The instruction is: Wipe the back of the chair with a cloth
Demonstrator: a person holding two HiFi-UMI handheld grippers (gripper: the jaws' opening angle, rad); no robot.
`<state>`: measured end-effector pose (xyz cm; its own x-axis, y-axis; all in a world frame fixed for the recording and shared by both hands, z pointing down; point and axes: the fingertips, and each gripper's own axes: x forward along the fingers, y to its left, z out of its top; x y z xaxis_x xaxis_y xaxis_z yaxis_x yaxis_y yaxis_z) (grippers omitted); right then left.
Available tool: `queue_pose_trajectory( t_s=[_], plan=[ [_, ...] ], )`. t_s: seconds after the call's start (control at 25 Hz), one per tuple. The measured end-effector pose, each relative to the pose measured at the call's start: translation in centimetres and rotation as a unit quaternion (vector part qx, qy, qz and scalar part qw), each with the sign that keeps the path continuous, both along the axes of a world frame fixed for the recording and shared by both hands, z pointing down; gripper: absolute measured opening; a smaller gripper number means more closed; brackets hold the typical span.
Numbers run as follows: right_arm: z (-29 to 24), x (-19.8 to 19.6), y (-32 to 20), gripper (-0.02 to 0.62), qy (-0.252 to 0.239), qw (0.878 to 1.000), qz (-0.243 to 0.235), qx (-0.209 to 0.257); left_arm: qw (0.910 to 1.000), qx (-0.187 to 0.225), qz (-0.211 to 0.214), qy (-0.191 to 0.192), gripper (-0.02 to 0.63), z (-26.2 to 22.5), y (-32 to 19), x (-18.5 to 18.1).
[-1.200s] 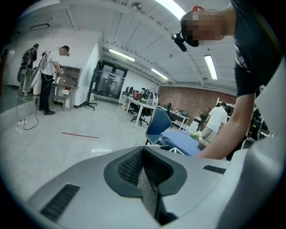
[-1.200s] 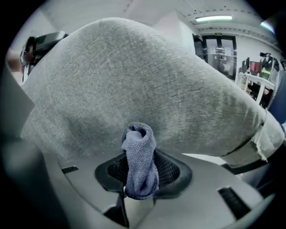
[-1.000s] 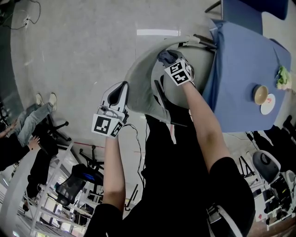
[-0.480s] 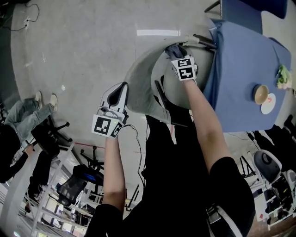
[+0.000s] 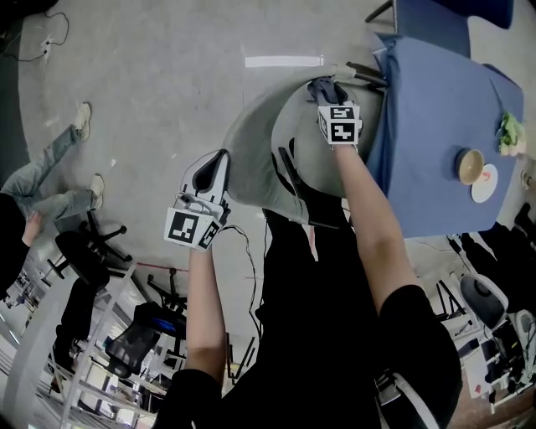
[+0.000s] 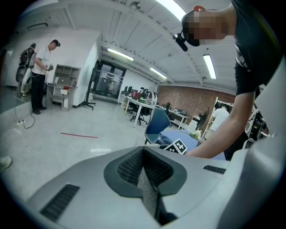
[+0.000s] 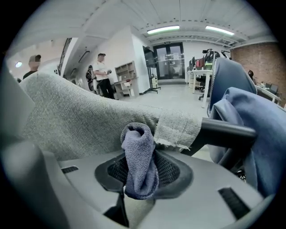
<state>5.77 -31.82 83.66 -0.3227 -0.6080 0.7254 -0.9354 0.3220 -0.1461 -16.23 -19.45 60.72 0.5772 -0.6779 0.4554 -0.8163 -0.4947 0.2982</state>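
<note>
The chair back point(image 5: 260, 142) is grey fabric and curves below me in the head view; it fills the left of the right gripper view point(image 7: 85, 120). My right gripper point(image 5: 328, 95) is shut on a bunched blue-grey cloth point(image 7: 139, 161), held against the chair back's upper edge near its black arm point(image 7: 223, 132). The cloth point(image 5: 322, 86) shows just past the marker cube. My left gripper point(image 5: 211, 172) hovers left of the chair back, its jaws point(image 6: 144, 176) shut with nothing between them.
A table with a blue cloth point(image 5: 435, 142) stands right of the chair, with a bowl point(image 5: 471, 166) and a plate on it. A blue chair point(image 5: 435, 17) stands beyond. People stand at the left point(image 5: 50, 180). Office chairs and shelving lie behind me.
My right gripper has slid with the cloth up and to the right along the chair back, toward its top edge. The left gripper has stayed put. A person at the left has walked.
</note>
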Motion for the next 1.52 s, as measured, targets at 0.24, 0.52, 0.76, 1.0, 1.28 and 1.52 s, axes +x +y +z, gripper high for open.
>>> queue_pose_trajectory(
  t_s=[0.24, 0.52, 0.76, 1.0, 1.28, 1.52],
  plan=[
    [-1.1, 0.8, 1.0, 0.149, 0.003, 1.000, 0.011, 0.008, 0.9999, 0.003, 0.013, 0.002, 0.023, -0.1, 0.2, 0.1],
    [-4.0, 1.4, 4.0, 0.149, 0.017, 1.000, 0.021, 0.004, 0.9996, 0.001, 0.030, 0.001, 0.023, -1.1, 0.5, -0.6],
    [-7.8, 0.6, 6.0, 0.149, 0.021, 1.000, 0.009, 0.022, 0.9985, -0.009, 0.048, 0.025, 0.023, -1.4, 0.7, -1.0],
    [-12.4, -0.7, 9.0, 0.149, 0.027, 0.999, -0.016, 0.041, 0.9976, -0.005, 0.062, 0.032, 0.023, -3.1, 1.3, -1.0],
    [-18.8, -2.5, 12.8, 0.149, 0.032, 0.996, -0.034, 0.075, 0.9949, 0.019, 0.094, 0.032, 0.023, -7.9, 3.5, -1.8],
    [-24.0, -3.7, 16.3, 0.149, 0.024, 0.993, -0.053, 0.099, 0.9932, 0.034, 0.109, 0.024, 0.023, -11.1, 5.8, -2.7]
  ],
)
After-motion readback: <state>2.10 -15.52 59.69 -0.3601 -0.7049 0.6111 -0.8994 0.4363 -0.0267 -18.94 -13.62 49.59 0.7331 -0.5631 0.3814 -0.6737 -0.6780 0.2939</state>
